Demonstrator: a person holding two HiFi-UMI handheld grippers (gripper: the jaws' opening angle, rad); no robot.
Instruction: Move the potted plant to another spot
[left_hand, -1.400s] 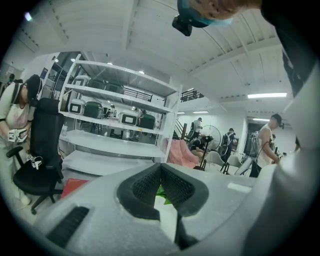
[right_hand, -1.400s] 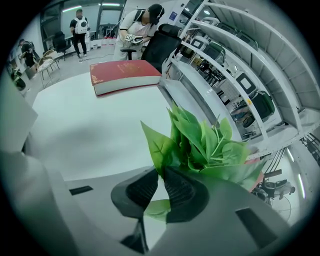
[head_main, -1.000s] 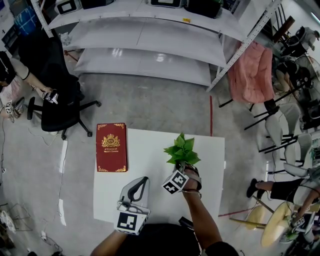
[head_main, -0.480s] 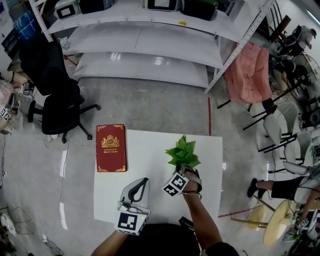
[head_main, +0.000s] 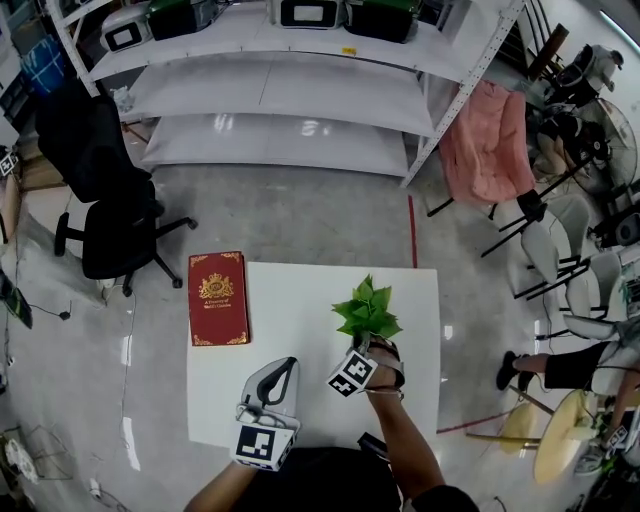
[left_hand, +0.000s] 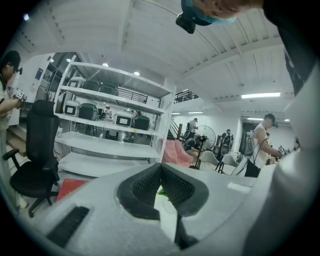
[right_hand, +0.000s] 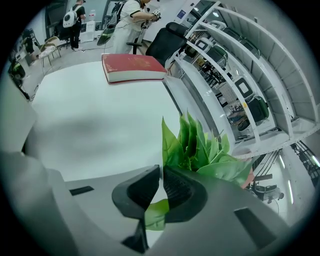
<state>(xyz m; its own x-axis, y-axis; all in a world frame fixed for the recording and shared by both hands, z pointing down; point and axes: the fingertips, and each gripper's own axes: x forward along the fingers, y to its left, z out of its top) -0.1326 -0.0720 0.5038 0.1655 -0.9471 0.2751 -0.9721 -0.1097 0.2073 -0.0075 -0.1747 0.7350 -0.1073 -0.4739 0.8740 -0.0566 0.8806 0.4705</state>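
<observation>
The potted plant (head_main: 366, 310), a small bunch of green leaves, stands toward the right side of the white table (head_main: 300, 310). My right gripper (head_main: 373, 343) is shut on the plant at its base. In the right gripper view the leaves (right_hand: 200, 145) rise just past the closed jaws of the right gripper (right_hand: 161, 171), and one leaf hangs below them. The pot itself is hidden. My left gripper (head_main: 285, 363) rests near the table's front edge, left of the plant, and is shut on nothing. The left gripper (left_hand: 160, 167) shows its pads pressed together.
A red book (head_main: 218, 297) lies at the table's left edge, also in the right gripper view as the red book (right_hand: 132, 67). White shelves (head_main: 280, 90) stand beyond the table, a black office chair (head_main: 110, 200) to the left, and a pink cloth (head_main: 485, 140) and chairs (head_main: 560, 270) to the right.
The right gripper and the plant have hardly moved on the table. The person beside the office chair at the left has gone out of view.
</observation>
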